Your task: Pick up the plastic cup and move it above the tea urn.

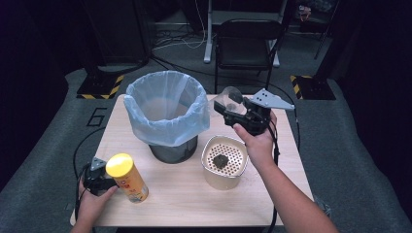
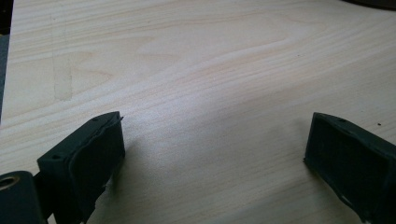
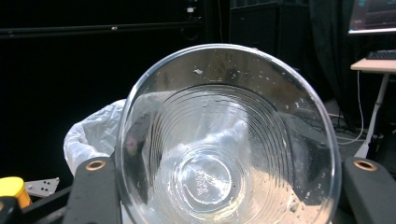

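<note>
Right gripper (image 1: 232, 112) clamps clear cup (image 3: 229, 140) near its base, held beside bin (image 1: 167, 116). Cup likely light, thin-walled, crushable; grip gently. Left gripper (image 2: 215, 154) wide, empty

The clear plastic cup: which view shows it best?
The right gripper view: the clear plastic cup faces the camera with its mouth, clamped in the right tool, so its ribbed wall and bottom are plain. The high view gives it small, beside the lined bin.
</note>
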The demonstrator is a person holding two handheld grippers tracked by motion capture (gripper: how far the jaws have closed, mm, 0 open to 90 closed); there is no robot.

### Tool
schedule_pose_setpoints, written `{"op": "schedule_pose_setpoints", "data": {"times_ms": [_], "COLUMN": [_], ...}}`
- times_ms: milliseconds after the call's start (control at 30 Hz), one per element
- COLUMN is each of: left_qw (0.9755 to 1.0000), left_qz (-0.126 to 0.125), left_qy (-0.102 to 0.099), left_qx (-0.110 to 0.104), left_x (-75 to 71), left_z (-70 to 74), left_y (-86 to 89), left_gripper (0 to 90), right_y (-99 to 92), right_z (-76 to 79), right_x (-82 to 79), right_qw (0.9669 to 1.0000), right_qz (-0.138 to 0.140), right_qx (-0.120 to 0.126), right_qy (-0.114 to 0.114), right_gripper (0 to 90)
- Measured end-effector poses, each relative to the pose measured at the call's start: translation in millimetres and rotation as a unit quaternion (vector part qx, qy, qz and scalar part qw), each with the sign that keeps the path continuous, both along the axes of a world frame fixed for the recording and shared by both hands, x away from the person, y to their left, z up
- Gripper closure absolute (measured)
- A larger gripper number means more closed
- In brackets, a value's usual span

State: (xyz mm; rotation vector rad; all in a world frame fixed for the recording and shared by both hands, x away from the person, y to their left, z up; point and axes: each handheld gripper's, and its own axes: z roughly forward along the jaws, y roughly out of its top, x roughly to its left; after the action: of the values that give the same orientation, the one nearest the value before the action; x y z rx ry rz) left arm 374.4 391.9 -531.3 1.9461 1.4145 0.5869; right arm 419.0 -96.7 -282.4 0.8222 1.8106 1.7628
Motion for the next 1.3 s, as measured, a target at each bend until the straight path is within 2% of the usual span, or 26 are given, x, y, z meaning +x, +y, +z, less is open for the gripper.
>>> {"op": "schedule_pose_setpoints", "data": {"times_ms": [133, 300, 600, 767, 900, 967, 1133, 1300], "left_qw": [1.0, 1.0, 1.0, 1.0, 1.0, 1.0, 1.0, 1.0], "left_qz": [0.0, -0.001, -0.001, -0.001, -0.001, -0.002, -0.002, -0.001], "left_qy": [0.001, 0.001, 0.001, 0.001, 0.001, 0.001, 0.001, 0.001], "left_qx": [0.0, 0.0, 0.0, -0.002, -0.002, 0.0, -0.001, -0.001], "left_x": [0.0, -0.1, -0.1, 0.0, 0.0, 0.0, 0.0, 0.0], "left_z": [0.1, 0.0, 0.1, -0.1, -0.1, 0.1, 0.1, 0.1], "left_y": [0.0, 0.0, 0.0, -0.2, -0.2, 0.1, 0.3, 0.2], "left_gripper": [4.3, 4.3, 4.2, 4.0, 4.0, 4.0, 4.0, 4.1], "right_y": [8.1, 16.2, 52.0, 73.7, 84.9, 90.8, 104.2, 113.3], "right_z": [9.4, 17.9, 34.9, 36.4, 35.6, 34.5, 32.1, 30.5], "right_x": [1.6, 5.6, 25.9, 35.5, 40.2, 43.7, 53.8, 61.0], "right_qw": [0.9998, 0.9996, 0.9981, 0.9964, 0.9964, 0.9967, 0.9961, 0.9965], "right_qz": [0.001, 0.005, 0.024, 0.033, 0.031, 0.034, 0.026, 0.022], "right_qx": [-0.015, -0.02, -0.047, -0.069, -0.07, -0.064, -0.08, -0.079], "right_qy": [-0.011, -0.021, -0.032, -0.036, -0.035, -0.036, -0.028, -0.019], "right_gripper": [34.3, 34.2, 34.0, 33.8, 33.6, 33.3, 33.2, 33.3]}}
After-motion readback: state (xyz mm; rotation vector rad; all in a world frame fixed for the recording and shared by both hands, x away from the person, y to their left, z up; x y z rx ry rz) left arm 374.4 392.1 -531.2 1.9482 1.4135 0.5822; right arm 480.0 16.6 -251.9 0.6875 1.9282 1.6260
